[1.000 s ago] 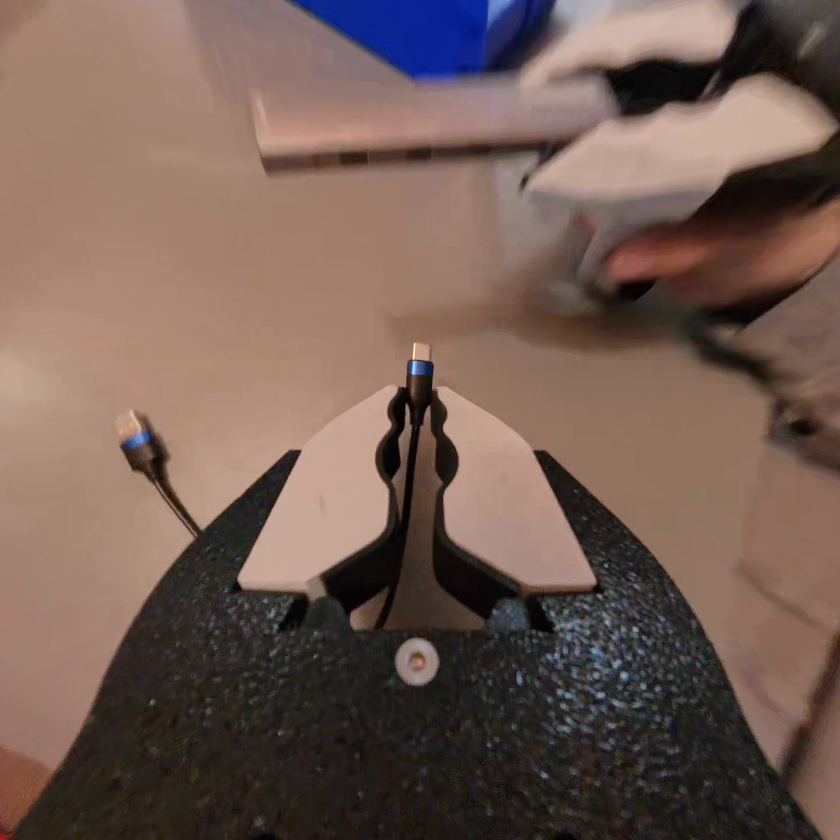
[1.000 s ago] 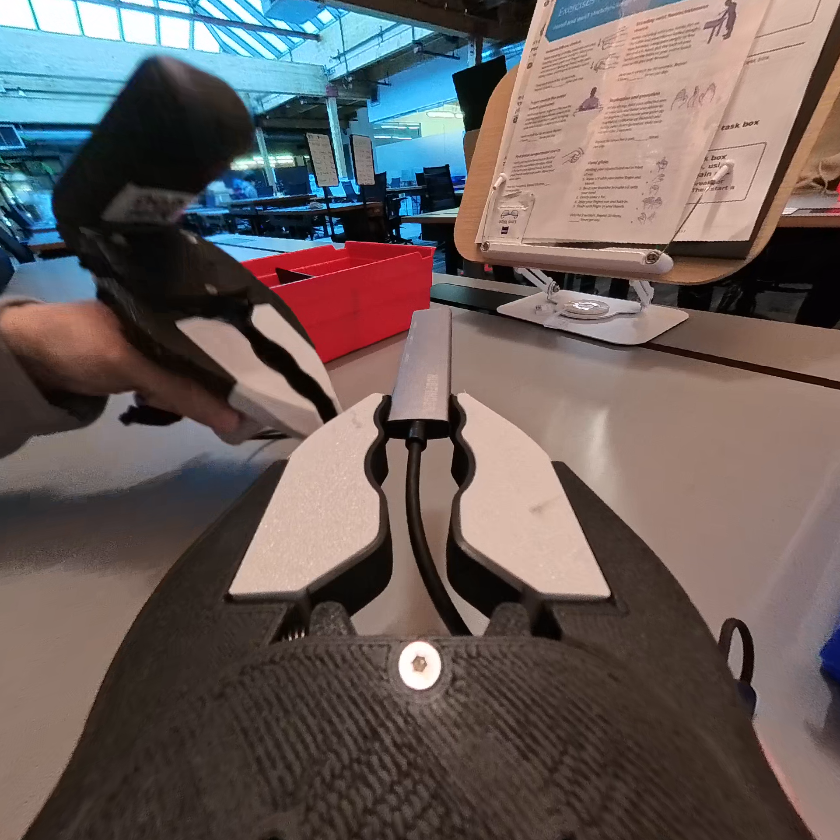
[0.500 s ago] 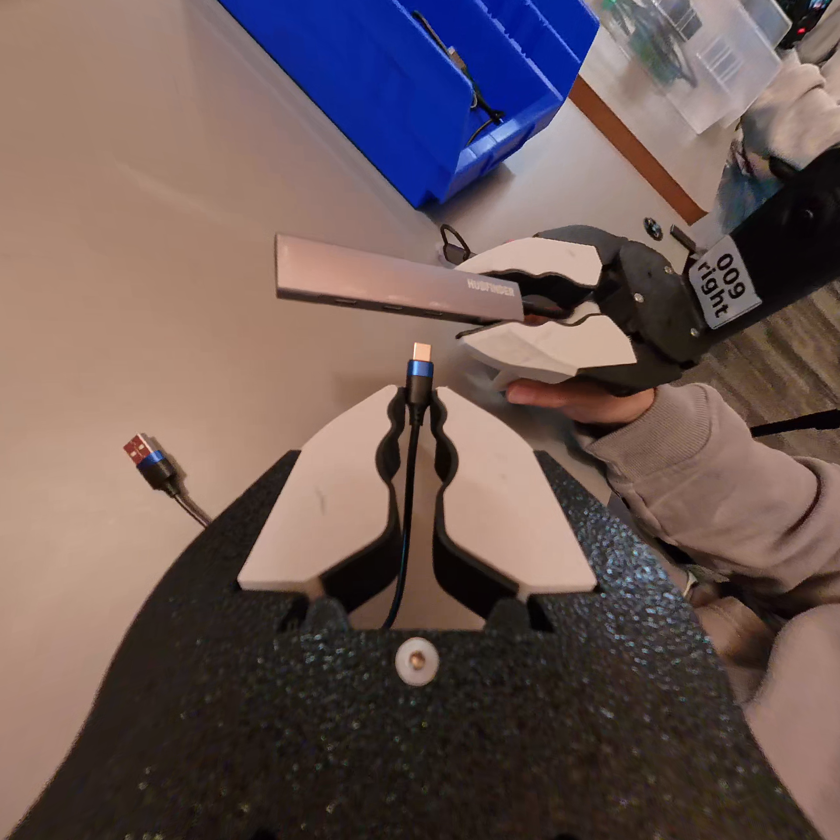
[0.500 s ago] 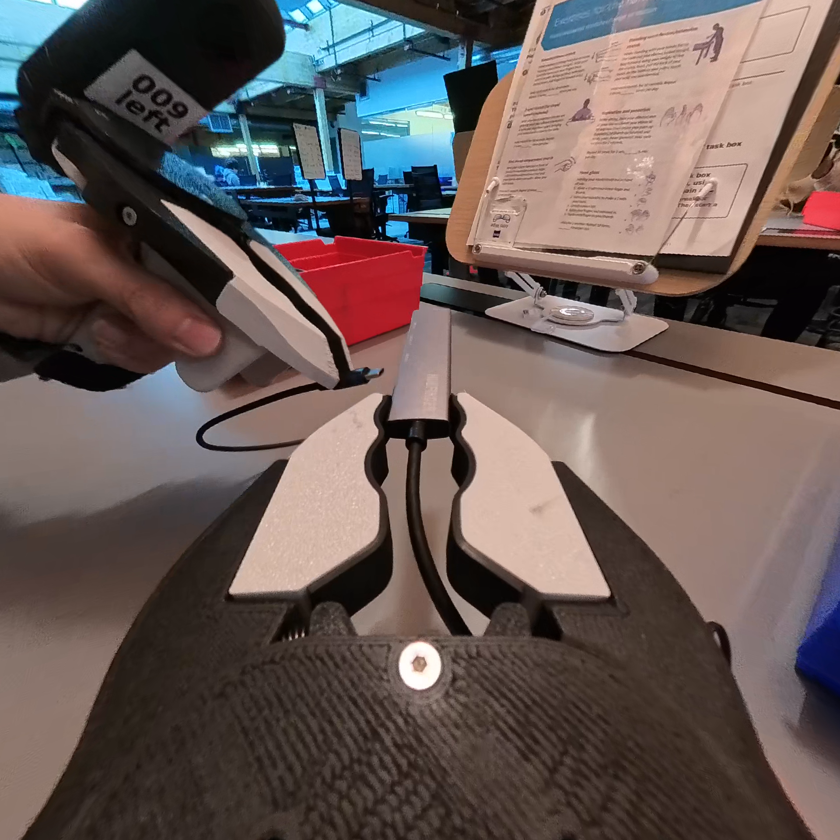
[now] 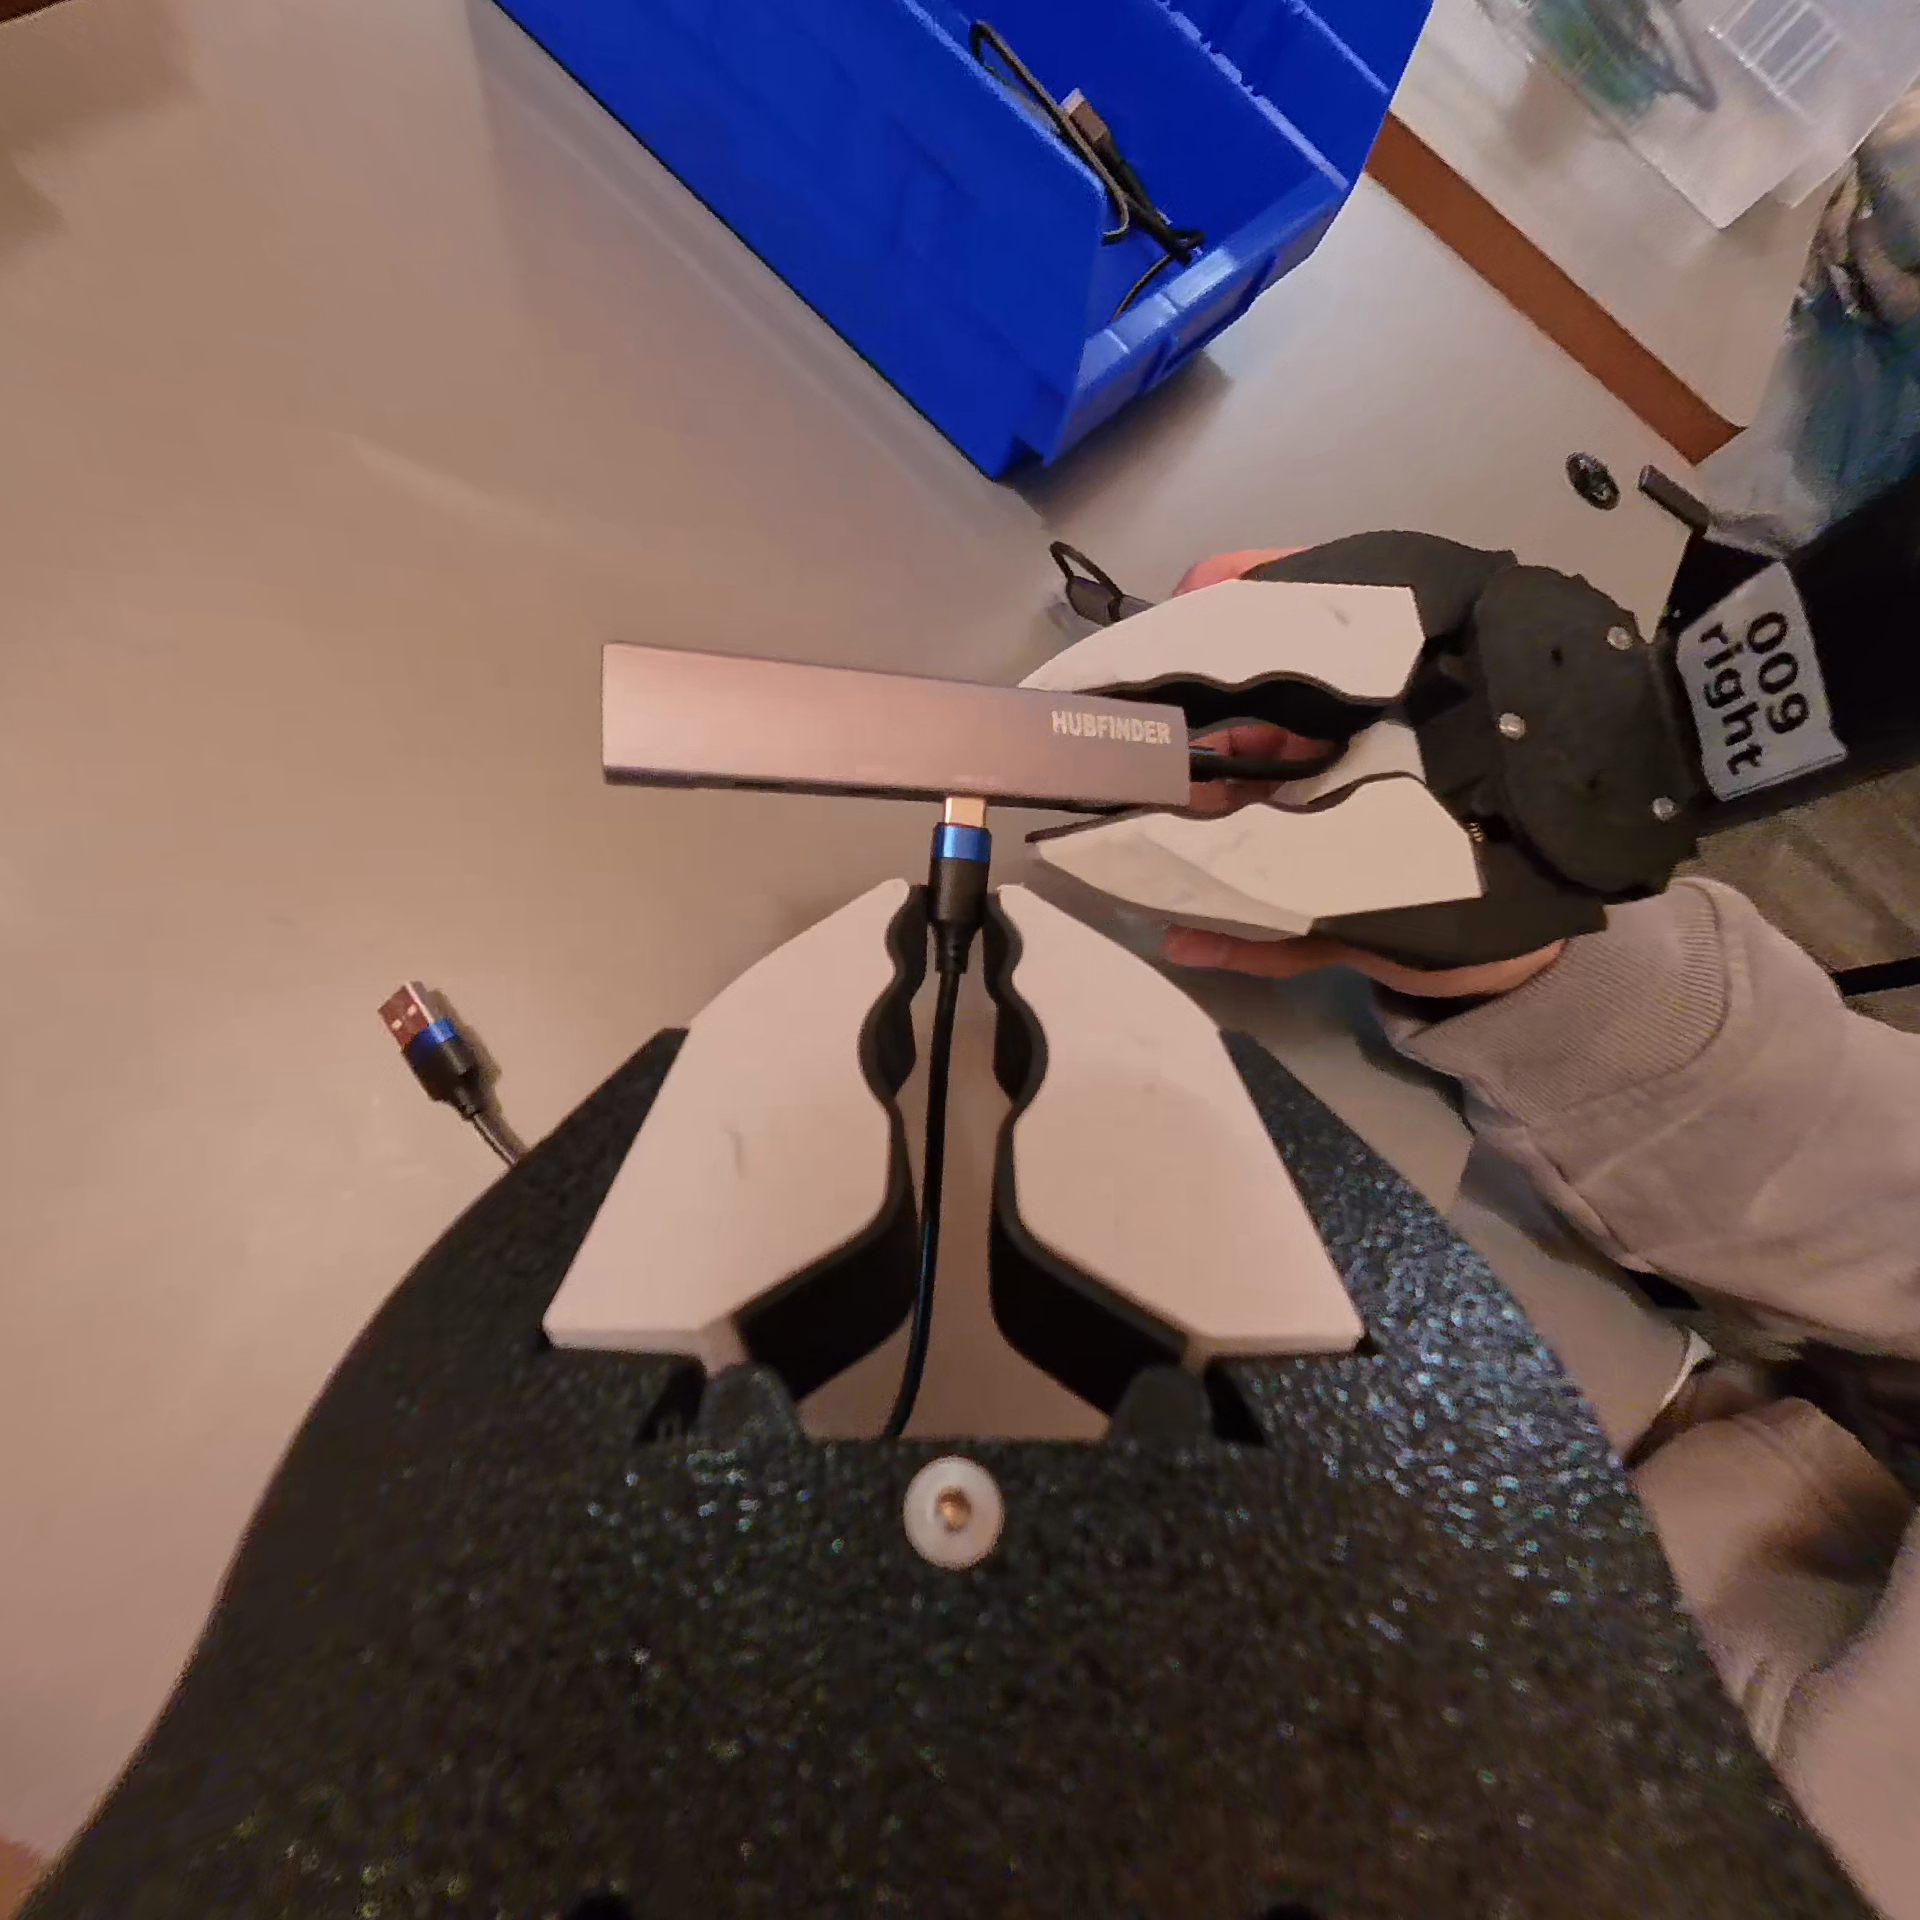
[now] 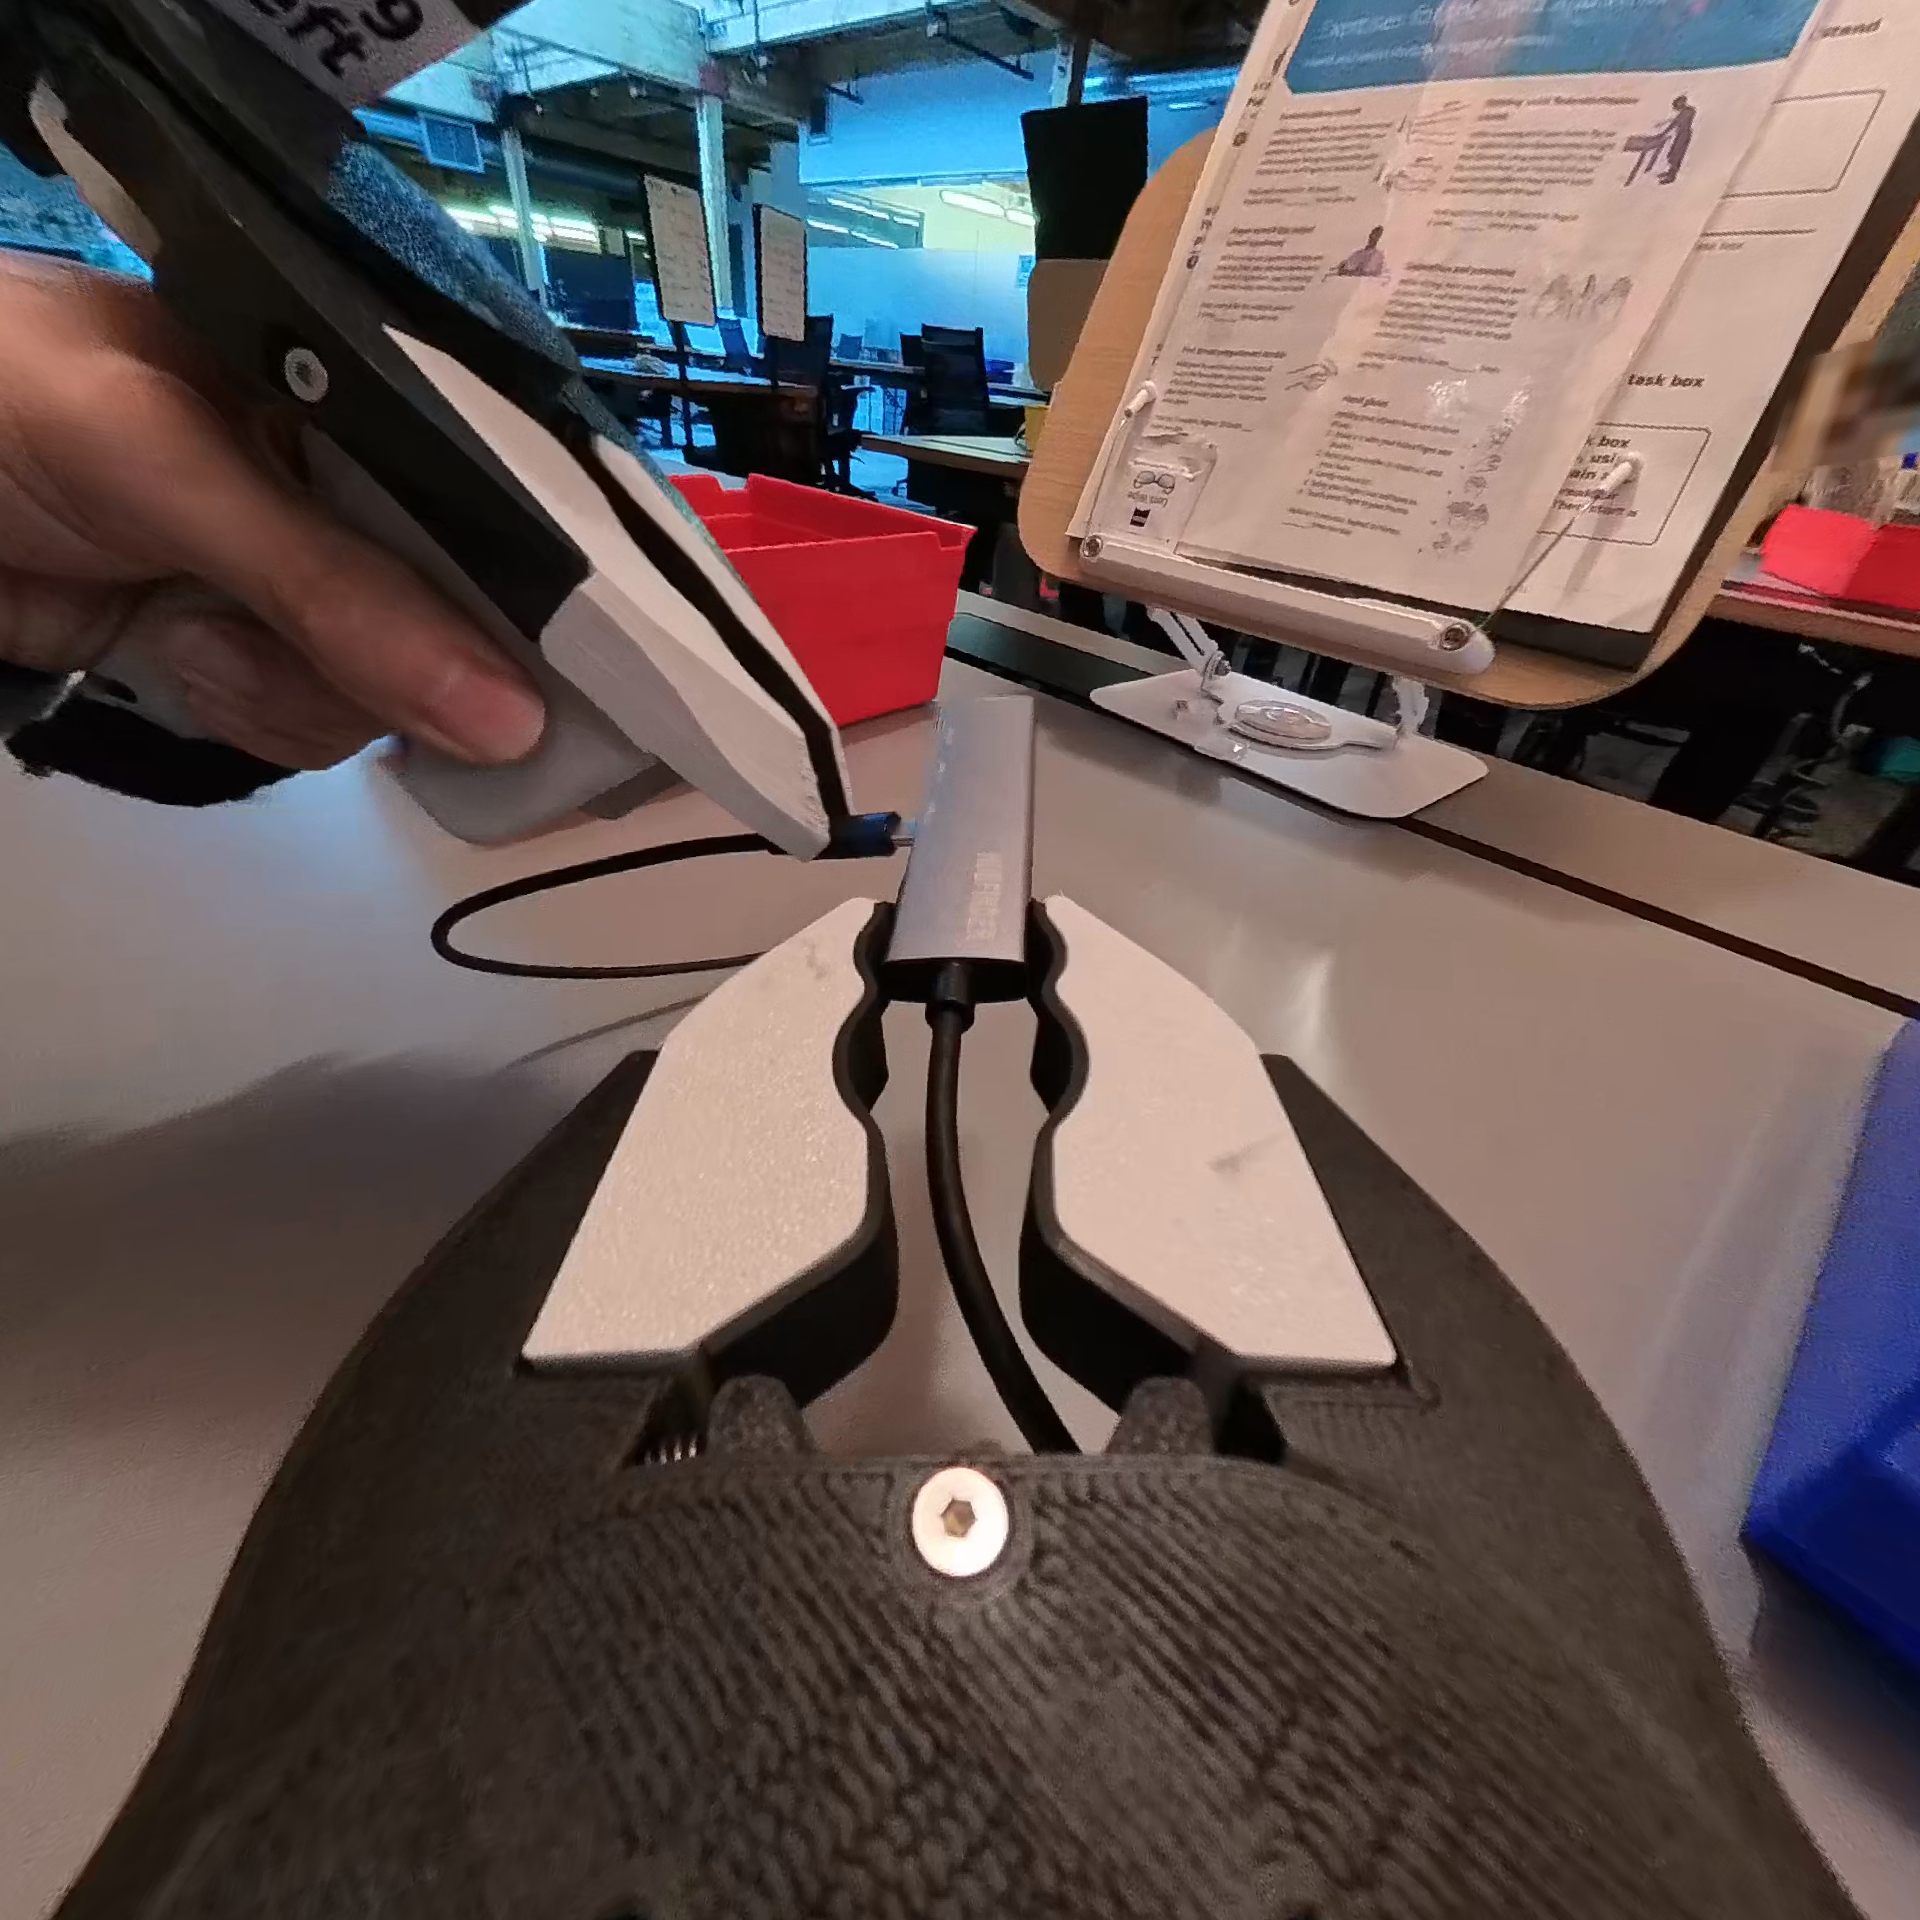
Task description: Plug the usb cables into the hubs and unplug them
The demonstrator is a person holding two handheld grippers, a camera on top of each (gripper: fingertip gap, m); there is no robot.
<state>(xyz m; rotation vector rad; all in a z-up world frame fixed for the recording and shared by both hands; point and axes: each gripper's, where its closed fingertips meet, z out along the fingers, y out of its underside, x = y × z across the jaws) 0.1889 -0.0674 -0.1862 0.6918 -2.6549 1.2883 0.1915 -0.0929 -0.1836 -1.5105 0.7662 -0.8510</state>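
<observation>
Left tool [image 5: 951, 894]: clamped on USB-C plug [image 5: 961, 831], now risen to touch hub [image 5: 894, 732] edge | Right tool [image 6: 956, 914]: clamped on hub end, above table [image 5: 260, 623] | Insertion beginning, seating unconfirmed.

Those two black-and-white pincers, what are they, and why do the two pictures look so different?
There is no robot here. A person holds a two-fingered tool in each hand, with a camera on each looking out along its fingers. So each picture is one tool's own view, and the other tool shows farther off.

The left gripper is shut on a USB cable plug, whose metal tip meets the edge of the grey hub. The right gripper is shut on that hub's end, holding it above the grey table.

The cable's other plug lies on the table. Beyond are a blue bin, a red tray and a stand holding printed sheets.
</observation>
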